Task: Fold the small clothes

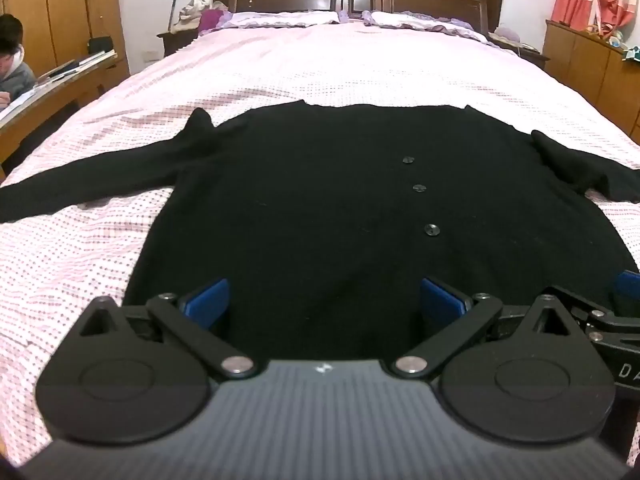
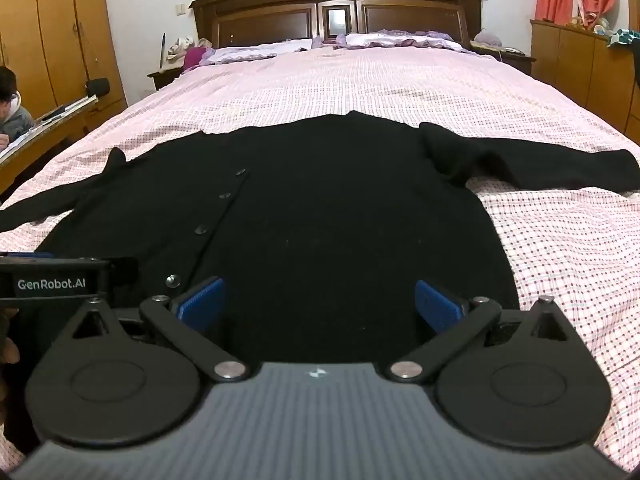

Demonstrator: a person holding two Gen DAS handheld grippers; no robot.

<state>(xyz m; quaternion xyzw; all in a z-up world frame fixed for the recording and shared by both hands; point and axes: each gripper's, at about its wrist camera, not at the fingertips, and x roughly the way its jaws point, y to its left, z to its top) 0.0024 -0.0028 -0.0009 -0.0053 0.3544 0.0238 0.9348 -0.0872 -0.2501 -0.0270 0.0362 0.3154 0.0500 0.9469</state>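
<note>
Now the black cardigan (image 1: 320,184) lies flat just ahead of both wide-spread hand-held grippers (image 1: 324,304) (image 2: 320,304).

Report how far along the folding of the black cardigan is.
Done: the black cardigan lies spread flat on the pink bedspread, buttoned, both sleeves out to the sides. In hand: nothing; the left tool and the right tool hover open over the near hem. Left: every fold, since no sleeve or side is turned in yet.
</note>
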